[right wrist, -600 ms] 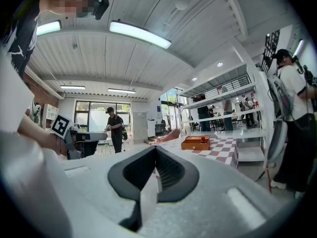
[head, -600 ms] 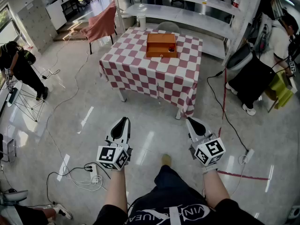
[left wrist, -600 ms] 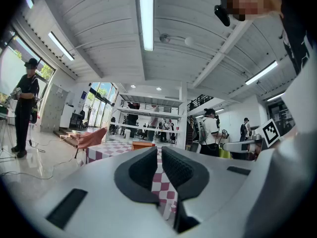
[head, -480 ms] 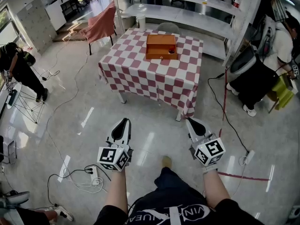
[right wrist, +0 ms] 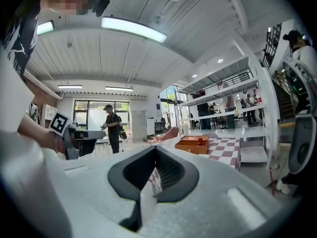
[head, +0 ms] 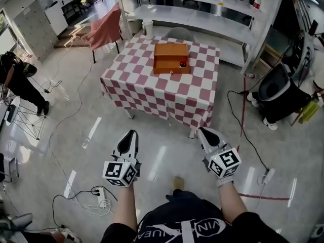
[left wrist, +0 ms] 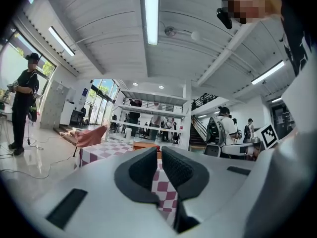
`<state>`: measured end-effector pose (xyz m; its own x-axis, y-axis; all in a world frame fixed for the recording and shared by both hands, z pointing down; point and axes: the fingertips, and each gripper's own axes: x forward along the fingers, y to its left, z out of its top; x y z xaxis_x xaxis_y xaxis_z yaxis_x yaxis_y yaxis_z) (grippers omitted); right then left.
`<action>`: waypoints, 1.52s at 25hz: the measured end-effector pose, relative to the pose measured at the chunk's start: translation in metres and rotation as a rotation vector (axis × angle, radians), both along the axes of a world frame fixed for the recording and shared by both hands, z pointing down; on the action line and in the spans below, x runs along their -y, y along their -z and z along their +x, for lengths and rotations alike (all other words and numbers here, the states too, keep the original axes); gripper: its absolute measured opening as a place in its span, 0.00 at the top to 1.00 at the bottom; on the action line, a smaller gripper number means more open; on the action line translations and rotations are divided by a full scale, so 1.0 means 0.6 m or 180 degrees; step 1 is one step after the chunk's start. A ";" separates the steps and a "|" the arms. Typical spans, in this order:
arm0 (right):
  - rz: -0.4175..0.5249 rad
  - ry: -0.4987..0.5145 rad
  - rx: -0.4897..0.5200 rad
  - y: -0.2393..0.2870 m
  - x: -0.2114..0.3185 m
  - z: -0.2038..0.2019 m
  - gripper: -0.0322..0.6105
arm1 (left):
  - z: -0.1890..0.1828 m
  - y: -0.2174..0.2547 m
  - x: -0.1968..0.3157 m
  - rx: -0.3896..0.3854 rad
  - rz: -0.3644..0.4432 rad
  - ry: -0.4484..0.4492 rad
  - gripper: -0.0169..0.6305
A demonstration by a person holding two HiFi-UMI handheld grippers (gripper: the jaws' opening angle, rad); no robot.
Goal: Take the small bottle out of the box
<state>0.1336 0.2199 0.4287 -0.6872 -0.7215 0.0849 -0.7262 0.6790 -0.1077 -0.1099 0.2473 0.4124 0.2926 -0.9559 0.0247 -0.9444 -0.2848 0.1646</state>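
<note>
An orange wooden box (head: pixel 171 57) stands on a table with a red-and-white checked cloth (head: pixel 152 85), far ahead of me. Inside the box's right end sits the small bottle with a red cap (head: pixel 183 64). In the right gripper view the box (right wrist: pixel 192 144) and the bottle (right wrist: pixel 200 141) show small and distant. Both grippers hang low over the floor, well short of the table. My left gripper (head: pixel 129 135) (left wrist: pixel 159 155) is shut and empty. My right gripper (head: pixel 202 132) (right wrist: pixel 155 150) is also shut, with nothing in it.
White shelving (head: pixel 202 14) stands behind the table, and a chair draped in pink cloth (head: pixel 104 28) is to its left. Cables and a power strip (head: pixel 100 190) lie on the glossy floor. A person (head: pixel 17 77) stands at the left; a black seat (head: pixel 281 92) at the right.
The table and box have drawn a little closer and lower in the head view. Both grippers stay shut and have shifted slightly down.
</note>
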 end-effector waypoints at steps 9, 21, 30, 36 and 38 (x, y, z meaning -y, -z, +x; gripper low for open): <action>-0.0080 -0.0007 0.0081 -0.015 0.094 0.020 0.94 | -0.003 -0.013 0.094 -0.0101 0.0026 0.0080 0.92; -0.0075 -0.0010 0.0120 -0.027 0.199 -0.017 0.94 | -0.024 -0.036 0.208 -0.0091 -0.0011 0.0053 0.92; -0.0115 -0.0161 0.0073 -0.032 0.310 -0.041 0.94 | -0.025 -0.039 0.353 -0.0060 -0.0003 -0.0220 0.92; -0.0194 -0.0255 0.0084 -0.041 0.375 -0.059 0.94 | -0.022 -0.046 0.435 -0.0023 -0.0045 -0.0482 0.92; -0.0215 -0.0302 0.0076 -0.045 0.393 -0.065 0.94 | -0.023 -0.048 0.459 -0.0017 -0.0055 -0.0538 0.92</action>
